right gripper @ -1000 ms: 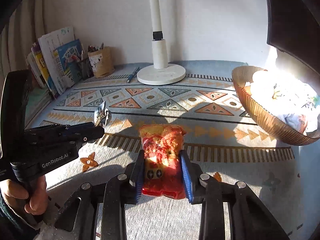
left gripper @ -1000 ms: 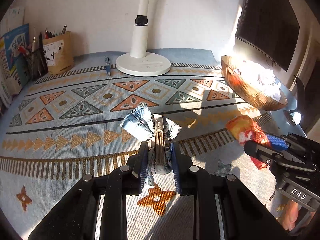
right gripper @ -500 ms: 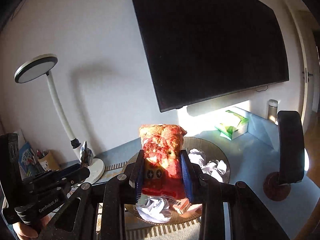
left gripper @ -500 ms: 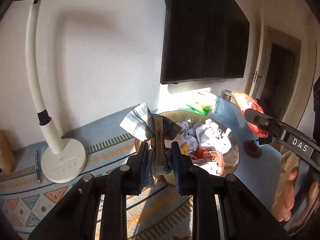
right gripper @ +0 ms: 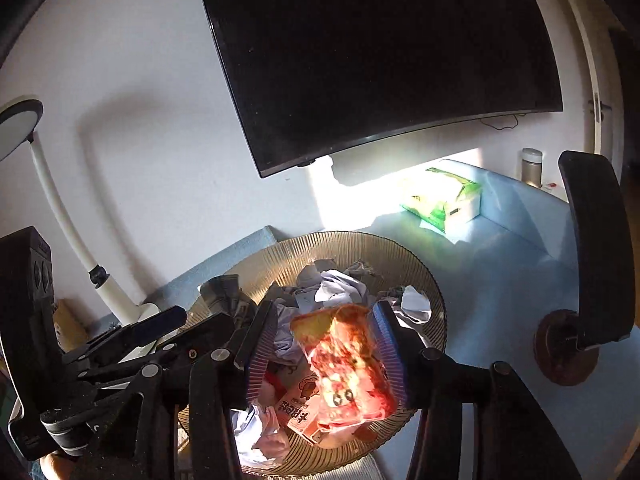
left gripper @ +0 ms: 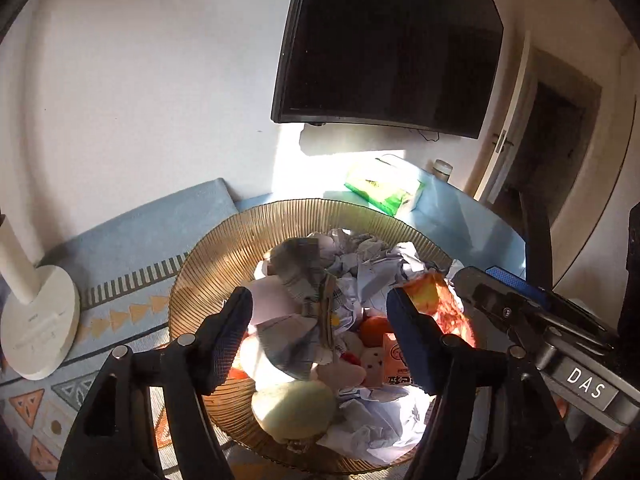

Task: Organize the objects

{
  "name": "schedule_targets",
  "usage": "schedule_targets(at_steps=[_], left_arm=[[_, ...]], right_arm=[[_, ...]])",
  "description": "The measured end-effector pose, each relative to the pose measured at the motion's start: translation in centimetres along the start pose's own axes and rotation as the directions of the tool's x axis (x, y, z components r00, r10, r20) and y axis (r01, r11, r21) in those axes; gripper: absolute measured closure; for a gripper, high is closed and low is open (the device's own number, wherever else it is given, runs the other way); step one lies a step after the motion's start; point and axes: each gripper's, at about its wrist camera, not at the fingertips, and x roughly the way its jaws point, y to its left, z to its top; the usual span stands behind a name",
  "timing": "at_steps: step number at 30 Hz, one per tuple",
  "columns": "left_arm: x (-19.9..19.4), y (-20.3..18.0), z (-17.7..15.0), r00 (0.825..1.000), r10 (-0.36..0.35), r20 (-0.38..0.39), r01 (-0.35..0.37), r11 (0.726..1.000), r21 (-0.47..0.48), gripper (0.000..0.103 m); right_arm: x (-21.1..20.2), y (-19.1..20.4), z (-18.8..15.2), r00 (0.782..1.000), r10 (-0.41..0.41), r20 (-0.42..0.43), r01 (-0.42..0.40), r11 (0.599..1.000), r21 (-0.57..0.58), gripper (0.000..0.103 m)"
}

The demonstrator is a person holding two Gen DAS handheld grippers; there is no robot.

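I am dropping both things into the ribbed amber bowl (left gripper: 208, 264) at once, and this step is nearly over. My left gripper (left gripper: 320, 320) is hanging over the bowl with its fingers (left gripper: 236, 320) spread wide; they have just been opening, and the plaid bow clip (left gripper: 316, 300) is sitting loose between them, touching neither pad, lying or falling onto the crumpled paper (left gripper: 376, 272) heaped in the bowl. So the left item is released, as far as I can judge.

My right gripper (right gripper: 324, 360) is also over the bowl, just beside the left one. Its fingers (right gripper: 386, 344) have just been opening too, and the red snack packet (right gripper: 344, 364) is tilting between them. It is lying close against the right pad with a gap on the other side; whether it is resting on that pad or already sliding free, I cannot tell.

Both grippers are pointing forward and downward at the bowl's contents, side by side. The bowl is already carrying paper balls, a pale round thing (left gripper: 296, 408) and a small pink carton (right gripper: 300, 408). What is left on the table (right gripper: 500, 264) to sort I cannot judge; only a green tissue pack (right gripper: 444, 196) and a lamp base (left gripper: 36, 320) are showing nearby.
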Motion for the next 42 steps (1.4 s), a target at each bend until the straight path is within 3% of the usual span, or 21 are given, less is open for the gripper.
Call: schedule_targets(at_steps=[4,7,10,12,15,17,19,24,26,30,33,37,42], left_arm=[[-2.8,1.6,-0.7,1.000,-0.009,0.000,0.009,1.000,-0.022,0.034],[-6.1,2.9,-1.4,1.000,0.013,0.023,-0.012,0.999,-0.036,0.026],[-10.1,4.0,-2.5,0.995,0.068,0.068,-0.066,0.997,-0.034,0.024],[-13.2,4.9,-3.4,0.987,0.121,0.104,-0.119,0.992,-0.030,0.022],[-17.5,6.3,-5.0,0.970,0.193,0.148,-0.189,0.981,-0.039,0.010],[-20.2,7.6,-6.6,0.950,0.263,0.167,-0.256,0.965,-0.065,0.002],[-22.5,9.3,-8.7,0.920,0.355,0.164,-0.340,0.933,-0.114,0.002],[-25.4,14.0,-15.0,0.810,0.581,0.076,-0.556,0.803,-0.214,0.002],[-25.3,15.7,-16.9,0.795,0.606,0.038,-0.579,0.776,-0.249,0.002],[-23.9,18.3,-18.8,0.816,0.579,-0.010,-0.551,0.771,-0.318,0.002],[-22.9,18.6,-18.9,0.829,0.559,-0.013,-0.531,0.780,-0.331,0.002],[-21.6,18.3,-18.6,0.812,0.583,-0.021,-0.561,0.770,-0.303,0.002],[-21.1,19.0,-19.0,0.825,0.560,-0.076,-0.551,0.768,-0.327,0.002]], right_arm=[[-0.7,-0.2,-0.1,1.000,-0.003,-0.007,0.003,1.000,0.004,0.054],[-2.0,1.5,-0.7,1.000,0.016,-0.008,-0.016,1.000,-0.015,0.053],[-3.3,4.9,-1.6,0.998,0.055,-0.016,-0.056,0.997,-0.061,0.052],[-4.0,8.0,-2.3,0.995,0.096,-0.031,-0.099,0.989,-0.111,0.044],[-5.0,12.9,-3.7,0.987,0.155,-0.049,-0.162,0.969,-0.185,0.041],[-5.4,16.2,-5.0,0.978,0.196,-0.074,-0.208,0.949,-0.238,0.040],[-5.1,19.0,-6.7,0.970,0.219,-0.108,-0.240,0.931,-0.275,0.040],[-2.3,23.4,-12.3,0.937,0.253,-0.239,-0.320,0.896,-0.307,0.040],[-0.9,24.5,-14.4,0.933,0.239,-0.268,-0.323,0.886,-0.334,0.040],[1.5,25.0,-17.5,0.944,0.148,-0.294,-0.265,0.871,-0.414,0.040],[2.4,24.0,-17.6,0.938,0.136,-0.319,-0.263,0.879,-0.398,0.040],[3.2,23.5,-16.8,0.962,0.059,-0.265,-0.179,0.873,-0.454,0.040],[4.2,22.2,-16.3,0.947,0.090,-0.309,-0.209,0.902,-0.378,0.040]])
